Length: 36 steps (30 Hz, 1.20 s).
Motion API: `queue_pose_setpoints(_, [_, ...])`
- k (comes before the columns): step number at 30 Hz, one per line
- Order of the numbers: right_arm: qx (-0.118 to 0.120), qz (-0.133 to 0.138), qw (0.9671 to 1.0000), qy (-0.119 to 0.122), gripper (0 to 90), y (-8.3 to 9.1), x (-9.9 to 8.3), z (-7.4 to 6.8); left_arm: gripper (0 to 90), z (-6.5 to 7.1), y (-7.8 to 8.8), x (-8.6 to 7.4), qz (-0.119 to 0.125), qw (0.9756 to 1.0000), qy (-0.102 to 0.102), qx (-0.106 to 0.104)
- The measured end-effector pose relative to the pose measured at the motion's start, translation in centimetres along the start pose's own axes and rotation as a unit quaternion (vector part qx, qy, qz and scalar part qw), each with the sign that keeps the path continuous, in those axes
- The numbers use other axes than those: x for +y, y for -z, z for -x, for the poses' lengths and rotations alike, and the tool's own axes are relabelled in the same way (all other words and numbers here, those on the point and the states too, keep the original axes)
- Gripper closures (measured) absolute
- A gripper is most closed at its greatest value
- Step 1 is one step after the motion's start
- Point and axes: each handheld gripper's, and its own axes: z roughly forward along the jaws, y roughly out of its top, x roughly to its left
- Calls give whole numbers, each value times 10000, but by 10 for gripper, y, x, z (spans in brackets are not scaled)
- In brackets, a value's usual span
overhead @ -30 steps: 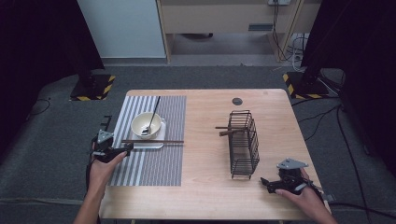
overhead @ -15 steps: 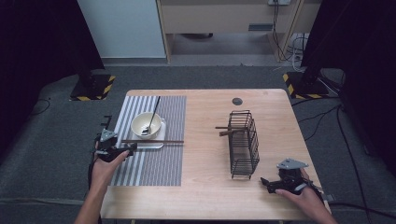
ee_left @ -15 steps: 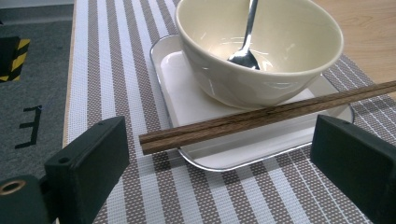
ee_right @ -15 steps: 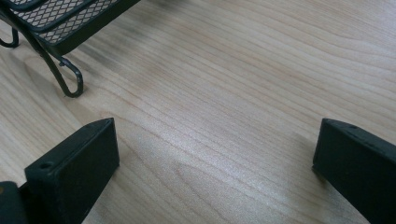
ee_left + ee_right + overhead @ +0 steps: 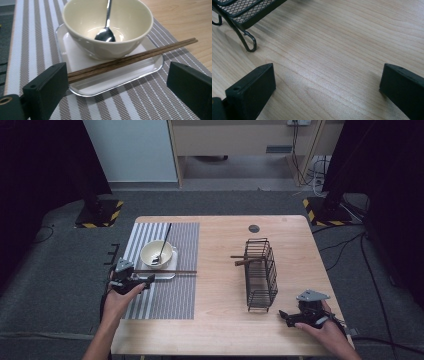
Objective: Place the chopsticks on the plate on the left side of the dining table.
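Chopsticks (image 5: pixel 130 59): paired, lying across tray (image 5: pixel 150 67) rim. Left claw (image 5: pixel 117 87) wide open, empty; advise closing squarely over both sticks. Right claw (image 5: pixel 327 90) open, empty.

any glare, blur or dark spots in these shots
High view: table evenly lit, surroundings fall to near black, image a little soft. Left gripper view: sharp on the bowl and chopsticks, bright glints on the spoon and tray rim. Right gripper view: wood grain crisp, soft shadow under the wire basket.
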Motion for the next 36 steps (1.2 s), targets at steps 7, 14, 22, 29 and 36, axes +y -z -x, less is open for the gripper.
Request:
queue_pose_setpoints(7, [3, 2, 10000, 8, 2, 0, 0, 0, 32, 16, -4, 2, -67, 9998, -132, -114])
queue_pose_setpoints(14, [3, 2, 10000, 15, 2, 0, 0, 0, 32, 32, -9, 2, -202, 9992, -264, -228])
queue_pose_setpoints(22, [3, 1, 10000, 11, 2, 0, 0, 0, 32, 49, -14, 0, -303, 9978, -421, -421])
queue_pose_setpoints(29, [5, 1, 10000, 10, 2, 0, 0, 0, 33, 63, -17, 1, -321, 9968, -513, -528])
queue_pose_setpoints(36, [8, 0, 10000, 18, 2, 0, 0, 0, 33, 80, -21, 3, -394, 9949, -670, -645])
